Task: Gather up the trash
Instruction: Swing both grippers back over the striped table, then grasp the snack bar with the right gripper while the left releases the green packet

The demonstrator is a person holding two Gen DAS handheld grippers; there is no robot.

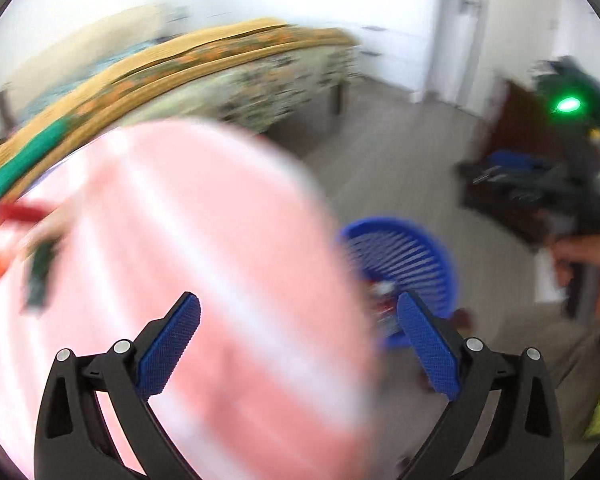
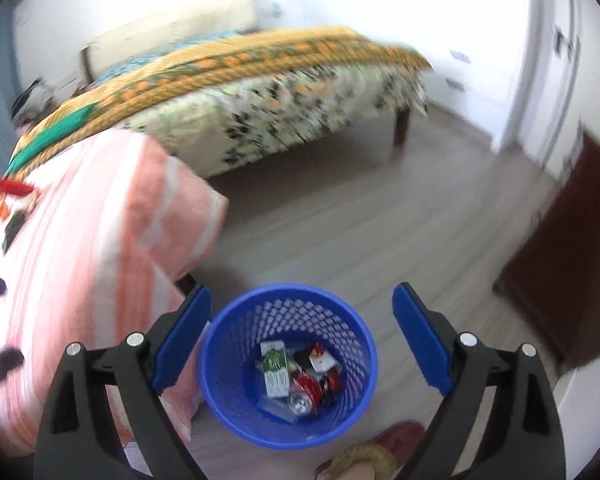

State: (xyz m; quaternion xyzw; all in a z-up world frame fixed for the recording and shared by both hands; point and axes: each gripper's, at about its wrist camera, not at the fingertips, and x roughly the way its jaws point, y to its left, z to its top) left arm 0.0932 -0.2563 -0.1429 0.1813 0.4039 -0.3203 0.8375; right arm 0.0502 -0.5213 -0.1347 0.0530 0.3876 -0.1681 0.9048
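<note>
A blue mesh bin [image 2: 288, 364] stands on the floor right below my right gripper [image 2: 302, 336], which hangs open above it with nothing between its fingers. Inside the bin lie a green-and-white carton [image 2: 275, 368], red wrappers [image 2: 310, 388] and other small trash. In the blurred left wrist view the bin [image 1: 404, 264] shows to the right of a pink striped cloth [image 1: 204, 264]. My left gripper [image 1: 298, 340] is open and empty over that cloth's edge. Small red and dark items [image 1: 24, 236] lie on the cloth at far left, also blurred in the right wrist view [image 2: 14, 200].
A bed [image 2: 260, 92] with a yellow-orange cover stands behind. A dark brown cabinet [image 2: 572, 264] is at the right. A hand holding the other gripper [image 1: 588, 256] shows at the left view's right edge. A foot in a red slipper [image 2: 376, 452] is by the bin.
</note>
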